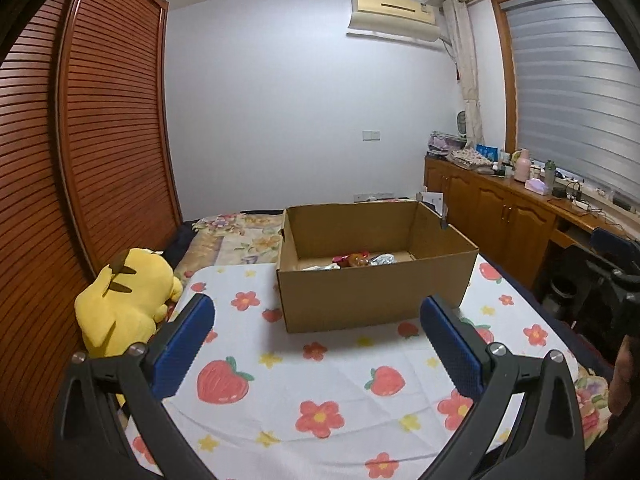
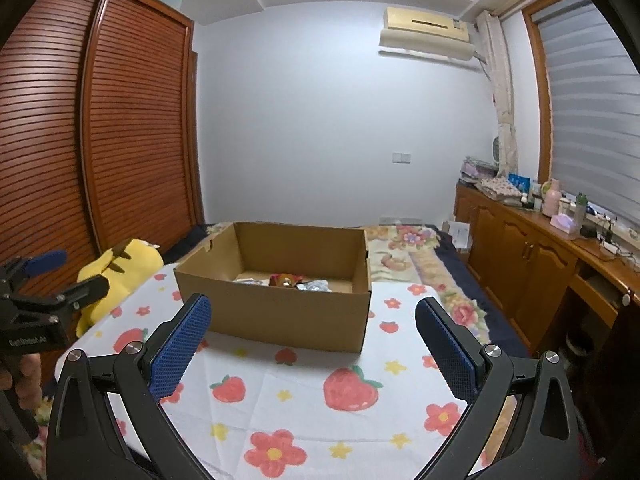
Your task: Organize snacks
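Both grippers hang low over the near part of a white cloth (image 1: 344, 392) printed with strawberries and flowers, each tilted a little downward toward the cardboard box. The left gripper (image 1: 318, 344) stands released, its blue-padded fingers (image 1: 182, 350) spread wide with only the printed cloth showing between them. The right gripper (image 2: 314, 344) is likewise released, its blue pads (image 2: 180, 350) far apart and nothing held; in its view the left gripper appears again at the left edge, with part of the person's hand (image 2: 26, 376) wrapped around its handle. Beyond the fingertips, toward the far edge of the cloth, sits the open cardboard box (image 1: 372, 300), its flaps out of the way and its near wall facing the grippers. The snacks (image 1: 354, 261) lie on the box floor against the near wall: a red and orange packet in the middle, a silvery foil wrapper (image 1: 382, 259) to its right and another pale wrapper to its left; what the packets contain cannot be read. At the left edge of the cloth a yellow plush toy (image 1: 124, 304) lies beside the slatted wooden wardrobe (image 1: 100, 128). Behind the box a floral quilt (image 1: 244, 240) covers the far end of the bed, and a wooden cabinet (image 1: 504, 216) cluttered with bottles runs along the right wall under the window blind (image 1: 576, 100).
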{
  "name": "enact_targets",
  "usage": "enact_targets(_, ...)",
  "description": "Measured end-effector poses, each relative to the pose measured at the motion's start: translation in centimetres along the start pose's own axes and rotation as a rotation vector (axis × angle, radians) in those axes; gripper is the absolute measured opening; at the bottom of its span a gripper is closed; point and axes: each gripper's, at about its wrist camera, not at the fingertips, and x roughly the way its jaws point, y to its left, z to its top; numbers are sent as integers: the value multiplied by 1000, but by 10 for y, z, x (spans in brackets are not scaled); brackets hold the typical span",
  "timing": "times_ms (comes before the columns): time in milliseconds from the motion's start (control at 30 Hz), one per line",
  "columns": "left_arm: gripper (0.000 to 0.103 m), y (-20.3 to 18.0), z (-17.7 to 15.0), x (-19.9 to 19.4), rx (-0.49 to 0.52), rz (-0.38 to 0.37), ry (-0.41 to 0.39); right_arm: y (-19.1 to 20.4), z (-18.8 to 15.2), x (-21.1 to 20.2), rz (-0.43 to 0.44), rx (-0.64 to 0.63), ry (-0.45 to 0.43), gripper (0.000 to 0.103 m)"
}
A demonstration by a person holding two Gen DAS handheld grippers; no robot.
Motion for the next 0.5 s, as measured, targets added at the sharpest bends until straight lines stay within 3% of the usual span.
enact_targets(500, 103, -1, -25, -19, 9, 39, -2, -2, -22, -19, -21, 14, -16, 103)
